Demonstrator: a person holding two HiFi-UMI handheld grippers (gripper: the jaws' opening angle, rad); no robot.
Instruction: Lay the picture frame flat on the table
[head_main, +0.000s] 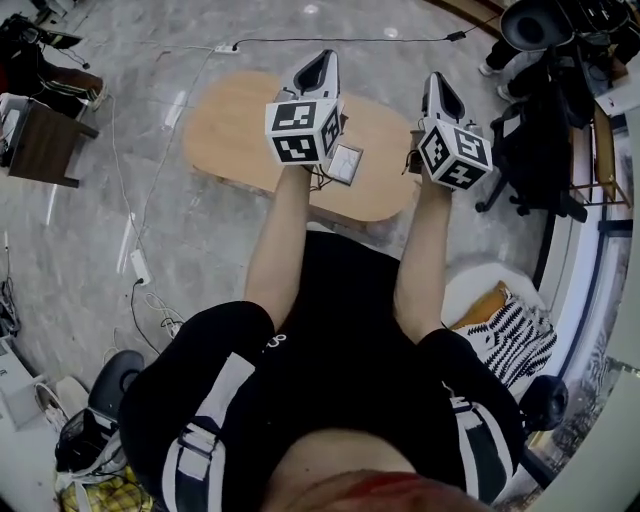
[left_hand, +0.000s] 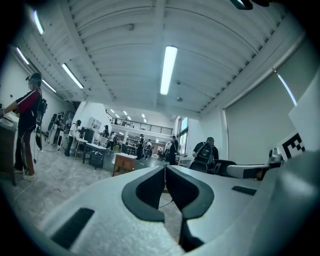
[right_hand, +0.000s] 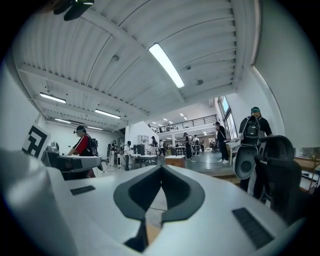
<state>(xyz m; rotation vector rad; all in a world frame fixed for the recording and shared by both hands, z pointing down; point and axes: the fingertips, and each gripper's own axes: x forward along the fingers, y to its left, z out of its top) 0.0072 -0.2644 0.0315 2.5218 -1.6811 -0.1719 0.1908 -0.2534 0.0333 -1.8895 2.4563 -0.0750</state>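
A small square picture frame (head_main: 346, 163) with a pale face sits on the oval wooden table (head_main: 235, 130). It is partly hidden behind my left gripper's marker cube, and I cannot tell whether it stands or lies flat. My left gripper (head_main: 320, 62) is held above the table, shut and empty, just left of the frame. My right gripper (head_main: 440, 85) hovers over the table's right end, also shut and empty. In the left gripper view the left gripper (left_hand: 165, 167) points out into the room, tips together. The right gripper (right_hand: 161, 167) in its own view does the same. Neither gripper view shows the frame.
A black office chair (head_main: 540, 130) stands to the right of the table. Cables and a power strip (head_main: 140, 265) lie on the floor at the left, near a dark side table (head_main: 45, 140). A striped cushion (head_main: 515, 335) is at the lower right. People stand at distant desks (left_hand: 95, 150).
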